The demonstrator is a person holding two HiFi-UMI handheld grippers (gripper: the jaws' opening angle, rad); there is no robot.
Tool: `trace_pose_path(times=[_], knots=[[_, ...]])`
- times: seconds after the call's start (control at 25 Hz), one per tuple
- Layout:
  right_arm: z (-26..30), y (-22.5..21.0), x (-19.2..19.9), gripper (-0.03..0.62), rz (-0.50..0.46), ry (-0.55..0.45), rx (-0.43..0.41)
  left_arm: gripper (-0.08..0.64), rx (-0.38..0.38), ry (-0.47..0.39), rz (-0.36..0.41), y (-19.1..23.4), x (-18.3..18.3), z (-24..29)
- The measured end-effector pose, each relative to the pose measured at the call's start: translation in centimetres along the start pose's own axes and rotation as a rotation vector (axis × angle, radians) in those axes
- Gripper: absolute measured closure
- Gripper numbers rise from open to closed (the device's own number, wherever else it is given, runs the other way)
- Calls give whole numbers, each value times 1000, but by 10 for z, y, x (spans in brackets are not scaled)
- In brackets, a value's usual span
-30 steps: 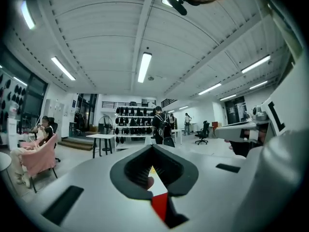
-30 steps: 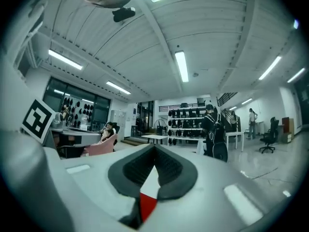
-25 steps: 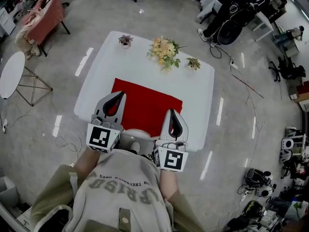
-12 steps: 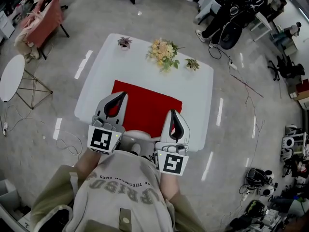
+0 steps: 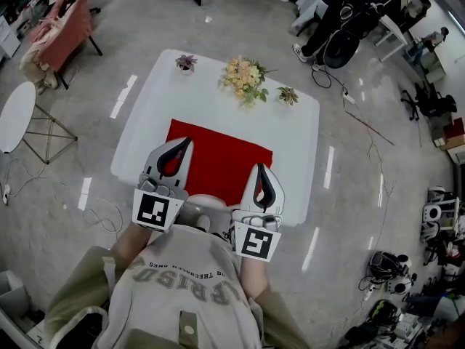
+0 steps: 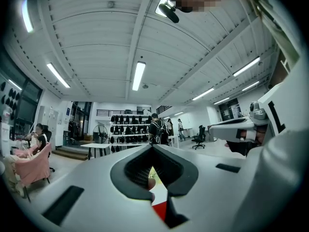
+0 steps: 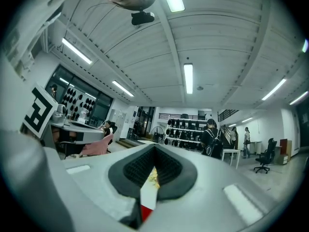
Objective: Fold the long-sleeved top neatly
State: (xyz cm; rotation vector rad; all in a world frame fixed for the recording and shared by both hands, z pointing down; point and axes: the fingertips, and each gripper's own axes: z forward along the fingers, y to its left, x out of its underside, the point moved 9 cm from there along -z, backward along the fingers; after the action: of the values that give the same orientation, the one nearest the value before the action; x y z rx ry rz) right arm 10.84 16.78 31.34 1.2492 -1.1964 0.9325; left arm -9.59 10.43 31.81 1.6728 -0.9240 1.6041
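A white square worktop stands in the middle of a glossy grey floor streaked with reflections of ceiling lights. The red long-sleeved top lies flat on the near half of the worktop as a plain rectangle, towards its lower left, its near edge hidden behind the 2 grippers. Along the far edge stand a bouquet of pale yellow flowers and 2 small potted plants, 1 at the upper left corner and 1 to the right of the bouquet.

The left gripper and the right gripper are held side by side at the lower centre of the head view, above the near edge of the top and apart from each other. Each has its jaws pressed together and pinches nothing; each gripper view shows only a thin sliver of red cloth and white worktop through the slit behind the closed tips.

In the upper left of the head view sits a pink armchair with a person in it, and below it a round white side table on thin legs. A person in black is at the upper right, and an office chair at the right edge. The left gripper view shows a ribbed white ceiling with strip lights, a rack of dark bags on the far wall and a person wearing a backpack.
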Motion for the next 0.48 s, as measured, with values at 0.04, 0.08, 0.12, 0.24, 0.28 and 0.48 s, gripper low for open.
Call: trace_pose_path(times=[0.04,0.08,0.12,0.24,0.28,0.48], knots=[[0,0,0,592,2,0,0,549,0,1,1,0,0,0],[1,0,-1,592,6,-3,1,549,-1,1,1,0,0,0],[2,0,-3,592,13,-10,3,549,-2,1,2,0,0,0],[3,0,-3,592,-8,-12,-9,549,-8,2,5,1,1,1],[3,0,-3,592,-8,-12,-10,549,-8,3,6,1,2,1],[7,-1,-6,592,54,-42,14,549,-9,4,16,-1,4,4]])
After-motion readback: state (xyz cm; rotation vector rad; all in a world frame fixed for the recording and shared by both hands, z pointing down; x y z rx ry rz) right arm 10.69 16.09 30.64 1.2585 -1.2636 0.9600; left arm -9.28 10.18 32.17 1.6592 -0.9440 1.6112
